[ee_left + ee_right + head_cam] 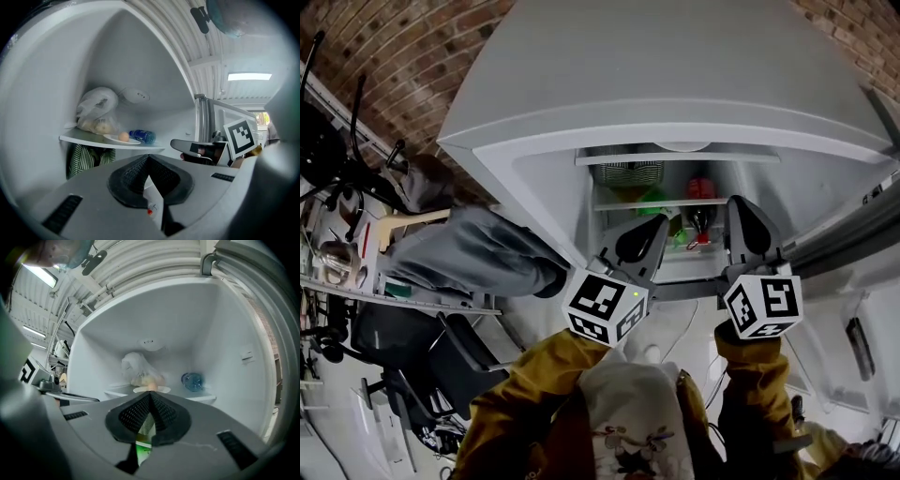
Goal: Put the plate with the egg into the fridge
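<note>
A white plate (112, 138) with a brown egg (123, 136) on it rests on the upper fridge shelf (75, 137). Both grippers are drawn back from it, apart from the plate. My left gripper (148, 158) is shut with nothing between its pads. The right gripper view shows the same plate (161, 390) and egg (151, 386) straight ahead on the shelf (201, 397), with my right gripper (150, 395) shut and empty. In the head view the left gripper (639, 246) and right gripper (748, 230) hover side by side before the open fridge (675, 141); the plate is hidden there.
A clear plastic bag (97, 112) of food sits behind the plate, and a blue water bottle (143, 136) lies to its right. A striped cloth (84, 158) hangs under the shelf. Green and red items (654, 201) fill lower shelves. The fridge door (853, 234) stands open at right.
</note>
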A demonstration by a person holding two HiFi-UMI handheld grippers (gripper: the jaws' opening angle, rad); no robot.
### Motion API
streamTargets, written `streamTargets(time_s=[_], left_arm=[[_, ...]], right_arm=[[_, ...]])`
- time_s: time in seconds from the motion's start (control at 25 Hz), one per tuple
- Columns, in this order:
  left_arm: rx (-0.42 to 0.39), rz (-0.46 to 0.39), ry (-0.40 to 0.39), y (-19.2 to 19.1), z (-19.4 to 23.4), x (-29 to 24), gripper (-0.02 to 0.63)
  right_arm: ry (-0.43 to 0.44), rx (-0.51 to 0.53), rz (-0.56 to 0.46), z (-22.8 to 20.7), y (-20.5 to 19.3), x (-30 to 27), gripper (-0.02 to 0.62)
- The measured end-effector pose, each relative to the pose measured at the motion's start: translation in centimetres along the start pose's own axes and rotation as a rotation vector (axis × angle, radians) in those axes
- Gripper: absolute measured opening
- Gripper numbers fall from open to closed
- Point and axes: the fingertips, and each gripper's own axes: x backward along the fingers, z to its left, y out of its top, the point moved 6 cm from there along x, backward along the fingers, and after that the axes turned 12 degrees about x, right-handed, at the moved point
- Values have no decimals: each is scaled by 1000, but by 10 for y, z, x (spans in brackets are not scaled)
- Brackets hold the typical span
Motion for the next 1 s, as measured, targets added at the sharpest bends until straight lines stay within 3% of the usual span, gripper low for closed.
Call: streamTargets(time_s=[1.0], left_arm=[[66,84,40,-74,-28,64,8]], right_arm=[[-3,50,78,57,-41,93,5]])
